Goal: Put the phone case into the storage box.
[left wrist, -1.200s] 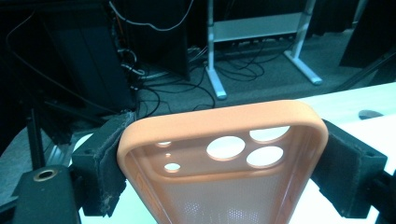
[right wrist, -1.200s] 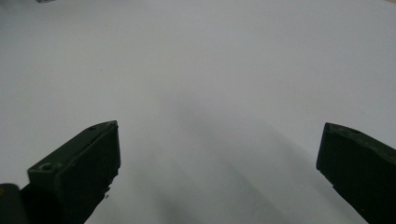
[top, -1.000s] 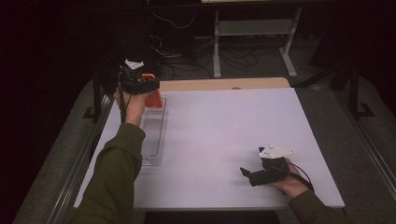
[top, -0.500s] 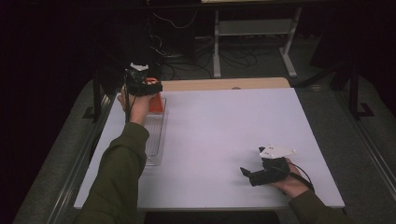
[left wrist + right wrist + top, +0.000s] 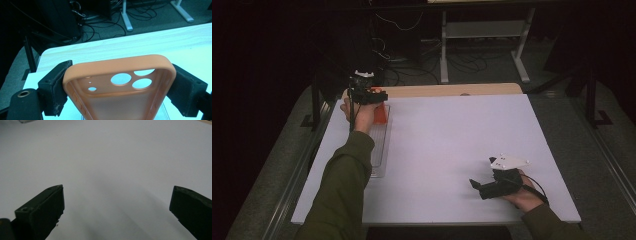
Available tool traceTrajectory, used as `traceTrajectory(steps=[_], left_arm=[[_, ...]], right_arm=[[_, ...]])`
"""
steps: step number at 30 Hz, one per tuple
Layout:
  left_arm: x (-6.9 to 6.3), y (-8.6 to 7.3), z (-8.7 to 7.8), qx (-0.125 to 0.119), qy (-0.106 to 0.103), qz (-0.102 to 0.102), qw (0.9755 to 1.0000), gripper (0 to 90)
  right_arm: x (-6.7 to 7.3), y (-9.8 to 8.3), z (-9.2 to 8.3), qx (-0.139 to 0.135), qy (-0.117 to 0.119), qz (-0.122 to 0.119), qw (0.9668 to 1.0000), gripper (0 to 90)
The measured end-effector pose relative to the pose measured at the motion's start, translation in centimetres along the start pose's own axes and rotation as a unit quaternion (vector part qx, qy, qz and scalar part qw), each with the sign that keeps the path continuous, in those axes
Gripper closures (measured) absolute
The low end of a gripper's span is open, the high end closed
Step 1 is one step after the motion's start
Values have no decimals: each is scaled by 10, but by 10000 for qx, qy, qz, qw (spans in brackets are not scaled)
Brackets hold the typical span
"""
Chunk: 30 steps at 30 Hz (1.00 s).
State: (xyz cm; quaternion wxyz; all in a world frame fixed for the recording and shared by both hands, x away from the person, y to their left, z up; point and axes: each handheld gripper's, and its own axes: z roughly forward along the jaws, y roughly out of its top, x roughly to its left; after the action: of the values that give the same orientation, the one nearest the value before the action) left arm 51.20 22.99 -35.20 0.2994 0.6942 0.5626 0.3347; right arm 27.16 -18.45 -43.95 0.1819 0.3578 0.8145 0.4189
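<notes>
Gripping orange phone case (image 5: pixel 120 82), bottom cropped

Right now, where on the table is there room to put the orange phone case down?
The white tabletop lies bare across its middle, between the clear plastic tray at the left edge and the right tongs near the front. The crowded part is the far-left corner, where the left tongs hold the orange rubbery phone case.

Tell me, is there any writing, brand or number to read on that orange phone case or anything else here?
None: the orange phone case clamped in the left gripper is plain, and so are the white table and the right gripper.
</notes>
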Motion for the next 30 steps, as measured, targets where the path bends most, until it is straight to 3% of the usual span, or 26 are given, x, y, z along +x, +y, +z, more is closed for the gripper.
traceTrajectory(steps=[3, 10, 14, 15, 20, 30], left_arm=[[0, -1, 2, 74, -8, -25, 10000, 142], [-4, -1, 6, -1, 60, 38, 10000, 139], [-3, -2, 9, -88, 81, 28, 9999, 136], [-4, -2, 11, -179, 72, -60, 9998, 135], [-2, -2, 14, -223, 46, 26, 9997, 134], [0, -2, 21, -326, -16, -35, 9995, 132]], right_arm=[[0, 0, 0, -13, -1, -4, 10000, 0], [0, 0, -1, -33, 0, 6, 10000, 0], [0, 0, -1, -40, 1, -9, 10000, 0], [0, 0, -1, -44, 2, -8, 10000, 0], [0, 0, -1, -46, 2, -3, 10000, 0], [0, -1, -1, -13, 4, 18, 10000, 0]])
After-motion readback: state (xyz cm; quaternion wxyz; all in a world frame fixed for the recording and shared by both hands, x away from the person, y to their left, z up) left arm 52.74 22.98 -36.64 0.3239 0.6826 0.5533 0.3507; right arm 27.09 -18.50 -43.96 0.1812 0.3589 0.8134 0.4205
